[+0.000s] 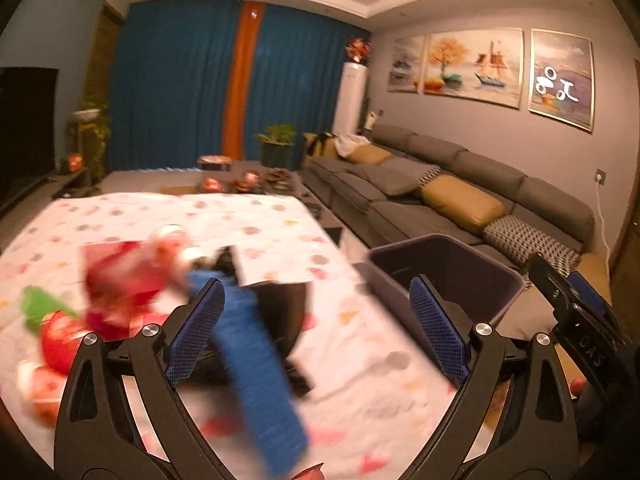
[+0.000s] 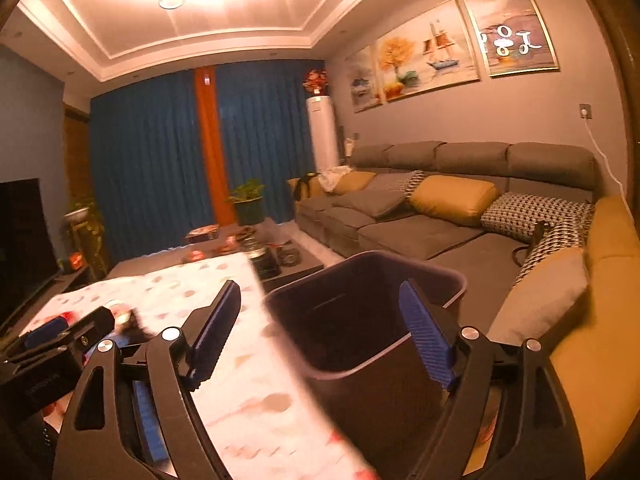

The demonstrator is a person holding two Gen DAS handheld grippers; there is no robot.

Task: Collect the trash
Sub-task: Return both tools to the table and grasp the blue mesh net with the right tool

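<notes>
In the left wrist view my left gripper point(image 1: 316, 324) is open over a table with a white patterned cloth point(image 1: 256, 220). A blurred blue flat piece point(image 1: 256, 372) and a black item point(image 1: 280, 312) lie between its fingers, touching neither pad clearly. Red and green wrappers point(image 1: 120, 284) lie to the left. A dark bin point(image 1: 444, 272) stands past the table's right edge. In the right wrist view my right gripper point(image 2: 320, 340) is open and empty, above the bin point(image 2: 360, 320). It also shows in the left wrist view point(image 1: 576, 304).
A grey sofa point(image 2: 420, 232) with yellow and patterned cushions runs along the right wall. A low coffee table point(image 1: 248, 180) with small items stands beyond the clothed table. Blue curtains, plants and a white floor-standing unit are at the back.
</notes>
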